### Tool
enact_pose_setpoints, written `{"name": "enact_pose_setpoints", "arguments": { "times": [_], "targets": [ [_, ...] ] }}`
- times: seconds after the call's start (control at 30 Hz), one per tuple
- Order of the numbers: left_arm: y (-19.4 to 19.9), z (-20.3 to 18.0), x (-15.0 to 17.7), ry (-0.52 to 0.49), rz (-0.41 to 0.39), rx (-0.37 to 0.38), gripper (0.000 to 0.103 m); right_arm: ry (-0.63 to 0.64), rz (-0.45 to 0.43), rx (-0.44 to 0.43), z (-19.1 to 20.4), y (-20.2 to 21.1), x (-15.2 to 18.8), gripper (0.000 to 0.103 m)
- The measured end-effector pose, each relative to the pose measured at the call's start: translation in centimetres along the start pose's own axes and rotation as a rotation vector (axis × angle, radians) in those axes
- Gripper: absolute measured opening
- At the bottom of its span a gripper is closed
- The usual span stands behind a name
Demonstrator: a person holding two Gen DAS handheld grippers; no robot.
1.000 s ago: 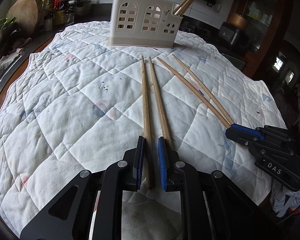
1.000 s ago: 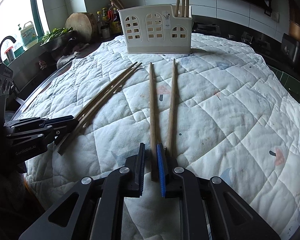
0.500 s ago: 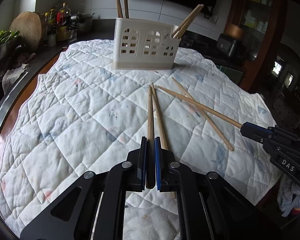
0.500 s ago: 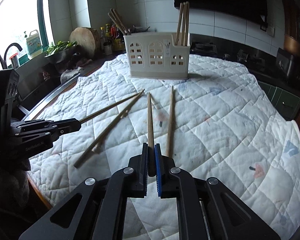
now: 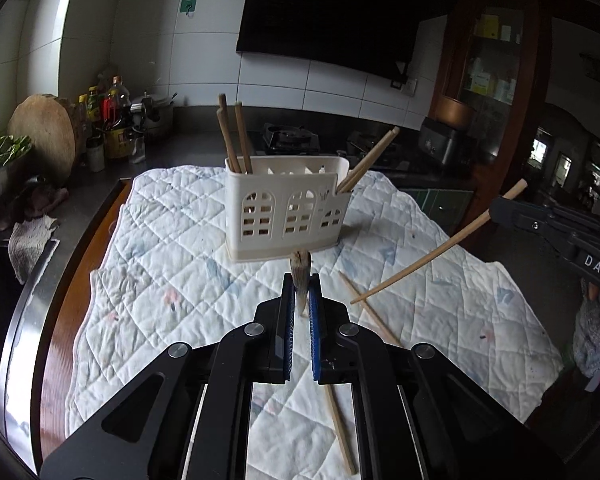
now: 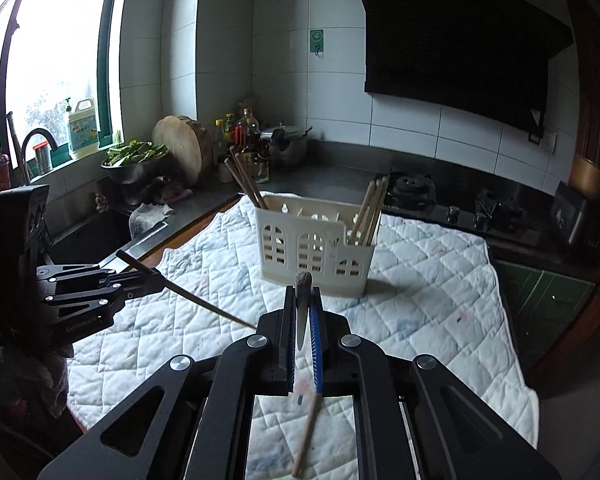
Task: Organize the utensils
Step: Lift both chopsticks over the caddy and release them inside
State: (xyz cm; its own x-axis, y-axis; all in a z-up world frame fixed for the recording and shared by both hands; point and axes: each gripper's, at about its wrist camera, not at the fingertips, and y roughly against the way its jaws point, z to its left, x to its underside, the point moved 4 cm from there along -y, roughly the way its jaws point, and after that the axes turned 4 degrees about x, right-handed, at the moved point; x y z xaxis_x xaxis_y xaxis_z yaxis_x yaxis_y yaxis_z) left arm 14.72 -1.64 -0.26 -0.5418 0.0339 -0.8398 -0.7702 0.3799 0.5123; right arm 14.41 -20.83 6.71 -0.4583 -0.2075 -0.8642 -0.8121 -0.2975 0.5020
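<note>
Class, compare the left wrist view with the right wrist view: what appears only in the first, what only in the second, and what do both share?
Only the left wrist view: the wooden cabinet, and two chopsticks lying on the quilt.

Only the right wrist view: the window, the tap and the detergent jug.

Both: the white utensil holder with chopsticks in both end compartments, the quilt, the round chopping board, and each gripper, left and right, shut on a lifted chopstick.
</note>
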Motion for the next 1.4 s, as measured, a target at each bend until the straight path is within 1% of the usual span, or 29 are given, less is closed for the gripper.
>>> {"name": "enact_pose_setpoints", "arguments": {
  "times": [0.2, 0.3, 0.5, 0.63, 0.77, 1.0, 1.2, 1.4],
  "targets": [
    [-0.2, -0.2, -5.0, -0.034, -0.033, 0.021, 0.006, 0.025, -0.028, 0.003, -1.3, -0.2, -6.0, 0.007],
    [0.2, -0.3, -7.7, -0.043, -0.068, 0.027, 0.006, 0.028, -0.033, 0.011, -1.9, -0.6, -8.3, 0.007],
    [0.8, -0.2, -12.7, -0.049, -0.154, 0.017, 0.006, 0.042, -0.060, 0.050, -2.9, -1.4, -11.9, 0.007],
    [-0.1, 0.4, -15.0, -0.043, -0.177, -0.016, 0.006, 0.041, -0.064, 0.081, -3.6, -2.7, -13.4, 0.007],
    [-1.7, 1.2, -15.9, -0.040, -0.164, -0.051, 0.006, 0.037, -0.043, 0.108, -4.4, -4.5, -14.0, 0.007],
    [-5.1, 2.9, -15.9, -0.024, -0.091, -0.077, 0.006, 0.022, 0.033, 0.117, -5.6, -8.1, -13.3, 0.007],
    [-7.2, 4.0, -15.3, -0.007, -0.045, -0.073, 0.006, 0.007, 0.087, 0.108, -5.7, -10.8, -12.1, 0.007],
    [-8.1, 4.5, -14.6, 0.005, -0.018, -0.064, 0.006, -0.012, 0.128, 0.102, -6.0, -12.9, -11.0, 0.007]
  ]
}}
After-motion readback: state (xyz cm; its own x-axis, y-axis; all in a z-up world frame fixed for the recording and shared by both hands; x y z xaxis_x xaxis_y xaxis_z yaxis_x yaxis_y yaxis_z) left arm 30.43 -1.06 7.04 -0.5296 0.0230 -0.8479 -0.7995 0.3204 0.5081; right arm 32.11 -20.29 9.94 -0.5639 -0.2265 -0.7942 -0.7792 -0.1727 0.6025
